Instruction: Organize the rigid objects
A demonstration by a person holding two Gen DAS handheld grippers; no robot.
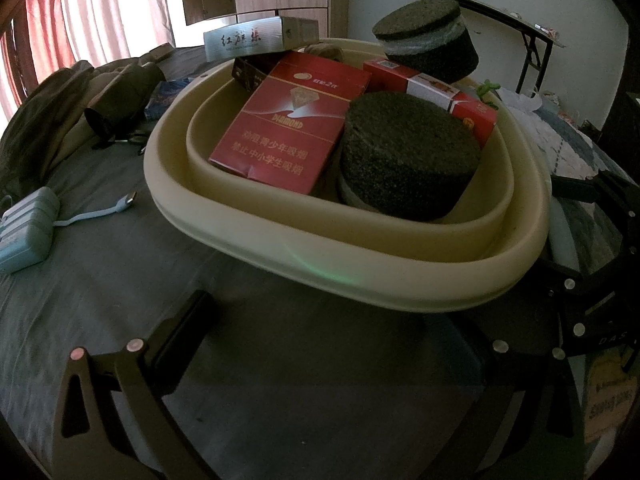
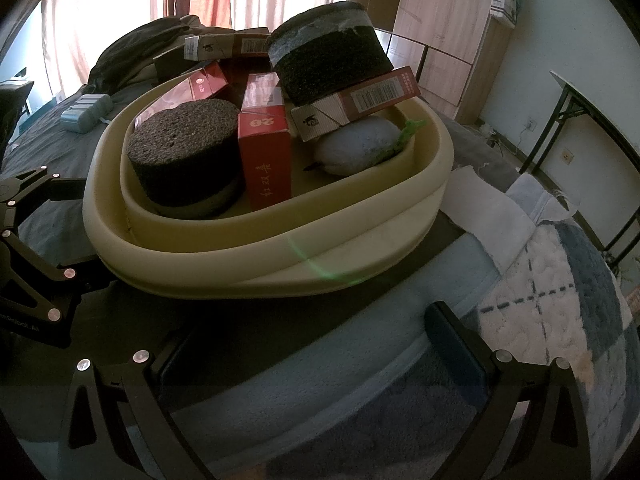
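We see a cream basin [image 1: 400,280] resting on a bed covered by a grey sheet [image 1: 120,280]. The basin holds the rigid objects. In the left wrist view, a red Diamond carton [image 1: 288,120] leans against the basin's far-left inner wall. Touching it on the right is a dark foam cylinder [image 1: 408,156], which stands on the basin floor. A second red carton [image 1: 440,92] lies behind this cylinder, and a second foam cylinder [image 1: 428,40] sits on top of the pile at the far edge. A silver carton [image 1: 248,38] rests across the far-left rim.

In the right wrist view, an upright red box [image 2: 266,156] stands beside the near cylinder, and a pale oval object [image 2: 360,146] lies under a tilted carton [image 2: 360,104] near the basin's right wall.

The left gripper [image 1: 320,360] is positioned before the basin's near rim with its jaws spread apart and nothing between them. The right gripper [image 2: 304,360] is likewise spread wide and empty, over a blue-and-white quilt [image 2: 540,280] at the basin's right side.

A blue power bank [image 1: 26,228] with a short cable lies on the sheet near the bed's left edge, well apart from the basin.
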